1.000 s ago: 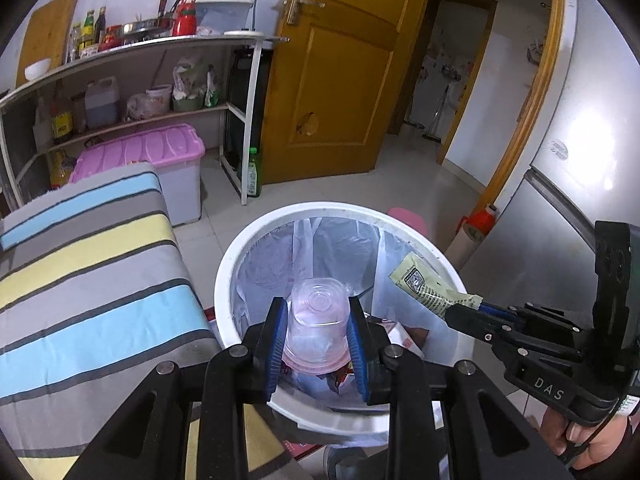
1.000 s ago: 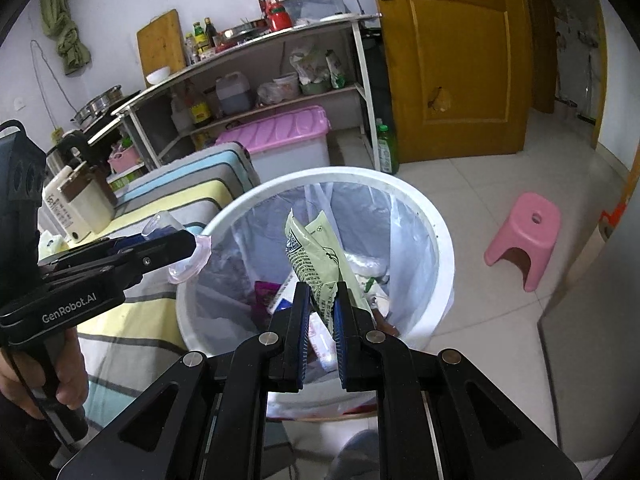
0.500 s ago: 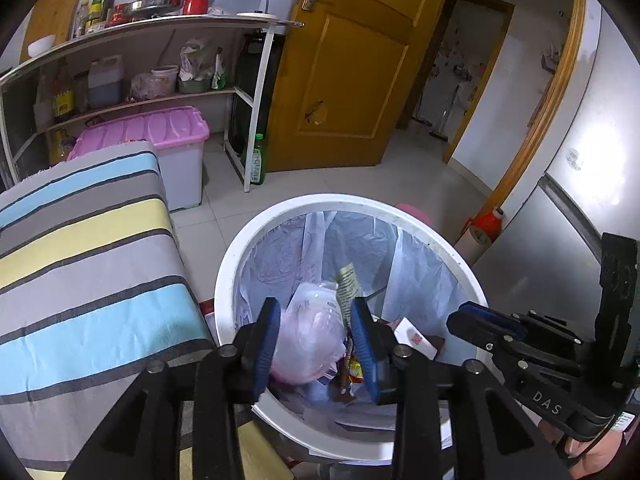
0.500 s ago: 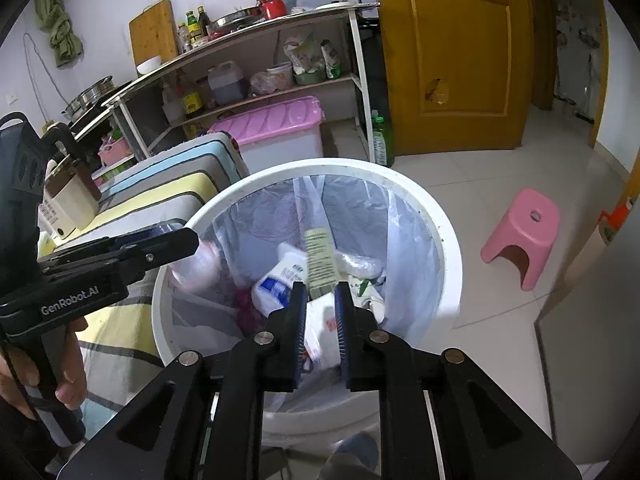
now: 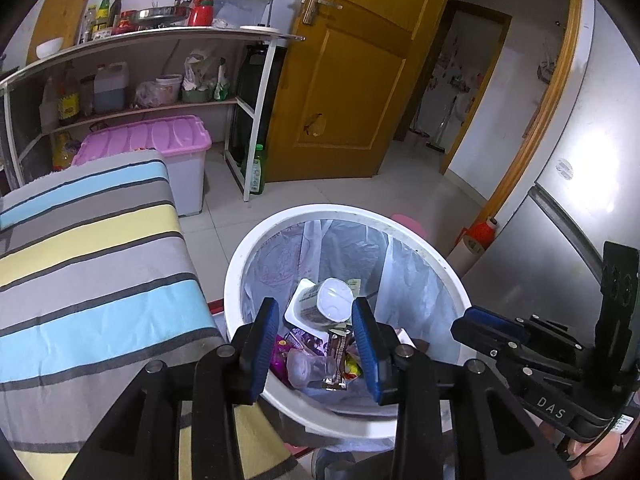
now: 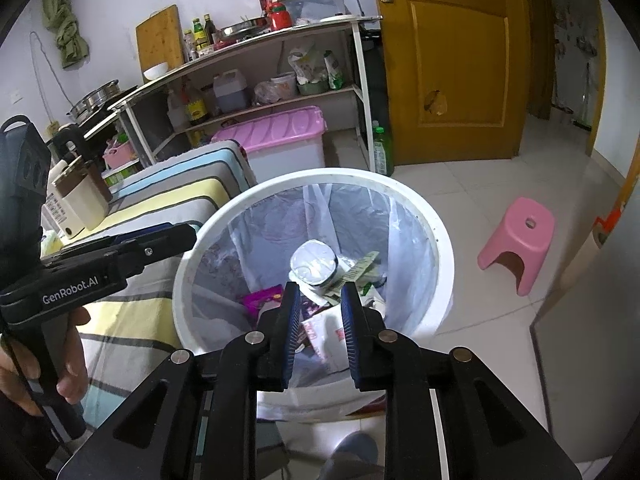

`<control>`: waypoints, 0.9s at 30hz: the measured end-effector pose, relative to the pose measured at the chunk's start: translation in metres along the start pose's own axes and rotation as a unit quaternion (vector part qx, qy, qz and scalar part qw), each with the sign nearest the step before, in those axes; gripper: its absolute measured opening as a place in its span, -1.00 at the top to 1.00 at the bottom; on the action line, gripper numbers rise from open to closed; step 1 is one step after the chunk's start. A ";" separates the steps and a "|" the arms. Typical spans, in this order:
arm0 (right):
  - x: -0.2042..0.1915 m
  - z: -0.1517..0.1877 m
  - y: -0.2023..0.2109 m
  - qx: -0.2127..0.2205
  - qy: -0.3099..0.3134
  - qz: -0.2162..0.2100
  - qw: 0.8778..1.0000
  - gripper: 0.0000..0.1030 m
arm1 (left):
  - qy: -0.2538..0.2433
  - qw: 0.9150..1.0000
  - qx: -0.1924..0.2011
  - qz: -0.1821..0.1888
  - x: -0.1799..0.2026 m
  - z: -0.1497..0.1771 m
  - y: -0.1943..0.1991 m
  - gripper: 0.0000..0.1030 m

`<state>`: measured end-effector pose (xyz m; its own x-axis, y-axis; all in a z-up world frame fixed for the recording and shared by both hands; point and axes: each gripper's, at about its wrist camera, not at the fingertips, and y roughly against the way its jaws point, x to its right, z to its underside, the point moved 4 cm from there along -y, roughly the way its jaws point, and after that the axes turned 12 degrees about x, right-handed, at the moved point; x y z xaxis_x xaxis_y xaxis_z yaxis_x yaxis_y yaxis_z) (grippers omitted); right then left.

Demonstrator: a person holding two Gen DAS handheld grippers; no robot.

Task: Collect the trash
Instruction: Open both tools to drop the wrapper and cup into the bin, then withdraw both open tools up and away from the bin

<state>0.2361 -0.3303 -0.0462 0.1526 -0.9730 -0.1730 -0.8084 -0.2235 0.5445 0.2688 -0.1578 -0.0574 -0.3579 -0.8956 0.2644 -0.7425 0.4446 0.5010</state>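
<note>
Pale tiled floor, wooden door, cluttered shelf.

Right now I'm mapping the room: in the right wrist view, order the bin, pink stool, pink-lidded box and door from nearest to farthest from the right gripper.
1. bin, directly under the right gripper, whose jaws are opening with nothing between them.
2. pink stool, on the floor to the right.
3. pink-lidded box, beyond the bin, below the shelf.
4. door, at the back.
</note>
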 end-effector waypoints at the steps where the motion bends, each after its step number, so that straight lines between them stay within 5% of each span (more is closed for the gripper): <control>1: -0.002 -0.001 0.002 0.002 0.002 -0.001 1.000 0.57 | -0.001 1.000 0.002 0.000 0.001 0.000 0.003 0.26; 8: -0.015 -0.004 0.019 0.015 0.010 -0.005 1.000 0.41 | -0.001 1.000 0.016 0.000 0.002 0.003 0.026 0.26; 27: -0.058 0.012 0.072 0.042 0.027 -0.024 0.998 0.39 | -0.029 0.997 0.053 -0.043 0.001 0.029 0.111 0.26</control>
<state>0.1621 -0.2895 -0.0064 0.2200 -0.9637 -0.1515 -0.8440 -0.2659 0.4659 0.1691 -0.1099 -0.0256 -0.3205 -0.9308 0.1755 -0.8262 0.3654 0.4289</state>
